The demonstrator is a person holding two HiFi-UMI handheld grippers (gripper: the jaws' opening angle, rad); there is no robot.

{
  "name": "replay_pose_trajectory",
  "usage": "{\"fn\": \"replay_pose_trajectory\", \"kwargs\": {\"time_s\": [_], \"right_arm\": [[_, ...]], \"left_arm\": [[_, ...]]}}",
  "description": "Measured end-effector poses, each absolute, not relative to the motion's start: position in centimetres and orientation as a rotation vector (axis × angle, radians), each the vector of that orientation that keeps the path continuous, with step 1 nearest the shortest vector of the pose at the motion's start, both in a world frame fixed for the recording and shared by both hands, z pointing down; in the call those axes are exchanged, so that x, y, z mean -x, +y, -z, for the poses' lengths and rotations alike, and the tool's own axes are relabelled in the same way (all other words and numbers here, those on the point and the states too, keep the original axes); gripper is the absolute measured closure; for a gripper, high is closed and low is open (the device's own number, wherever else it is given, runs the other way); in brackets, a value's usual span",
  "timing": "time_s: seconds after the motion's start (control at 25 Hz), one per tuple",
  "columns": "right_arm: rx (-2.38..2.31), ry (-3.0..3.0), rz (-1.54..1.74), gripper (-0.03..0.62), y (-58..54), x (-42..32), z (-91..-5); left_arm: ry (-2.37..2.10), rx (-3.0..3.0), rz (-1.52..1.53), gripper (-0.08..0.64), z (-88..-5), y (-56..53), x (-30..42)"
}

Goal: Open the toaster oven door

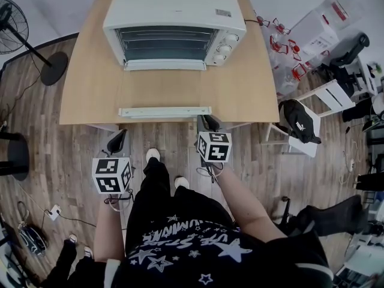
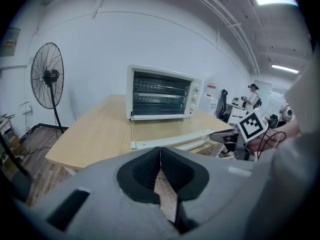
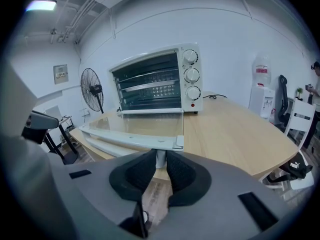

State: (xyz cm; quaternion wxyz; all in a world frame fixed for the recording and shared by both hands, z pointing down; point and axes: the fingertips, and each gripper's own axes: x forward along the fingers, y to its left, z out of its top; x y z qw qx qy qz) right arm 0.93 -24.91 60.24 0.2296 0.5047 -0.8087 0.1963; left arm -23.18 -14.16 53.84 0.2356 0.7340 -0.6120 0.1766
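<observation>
— While you stand at the toaster oven [image 1: 174, 17], where is its door, and what does each tool have?

— Its glass door [image 3: 135, 126] lies folded out nearly flat over the wooden surface [image 1: 90, 83], in front of the oven's mouth. The white handle [image 1: 165, 111] runs along the door's near edge. My right tool [image 3: 161, 158] stands narrow, pinched on the white bracket at the handle's right end. My left tool [image 2: 160, 151] is closed on nothing and hangs below the surface's edge, apart from the door.

— How will the door handle?

— I judge it stiff and fairly light, swinging on a hinge at the bottom. The pane is glass, so it is fragile, and the painted handle looks smooth enough to slip. The bar or its end bracket is the place to grip, never the pane. Held at one end it could twist a little, so I'd keep any pull gentle and even.

— Any writing?

— Little that I can read. The plate [image 1: 223, 12] on the oven's top is too small, and the marks round the three knobs [image 3: 191, 74] are too fine. A black bag [image 1: 299, 122] to the right shows a white logo I can't be sure of. My shirt [image 1: 198, 245] has stars and lettering, upside down and unclear. Each tool's cube [image 1: 214, 147] bears only black-and-white square markers.
</observation>
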Motion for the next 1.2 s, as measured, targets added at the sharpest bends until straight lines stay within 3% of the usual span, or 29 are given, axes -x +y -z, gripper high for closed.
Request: {"fn": "replay_pose_trajectory", "kwargs": {"time_s": [0.72,1.2], "right_arm": [[-1.326,-2.209,-0.583,0.503,-24.3,-1.8,-61.1],[-1.203,-2.403,-0.467,0.495,-20.6,-2.1,-55.2]], "left_arm": [[-1.74,-1.986,-0.482,0.54,-53.0,-12.6,22.1],[-1.918,-1.883,-0.383,0.54,-50.5,-4.1,20.1]]}}
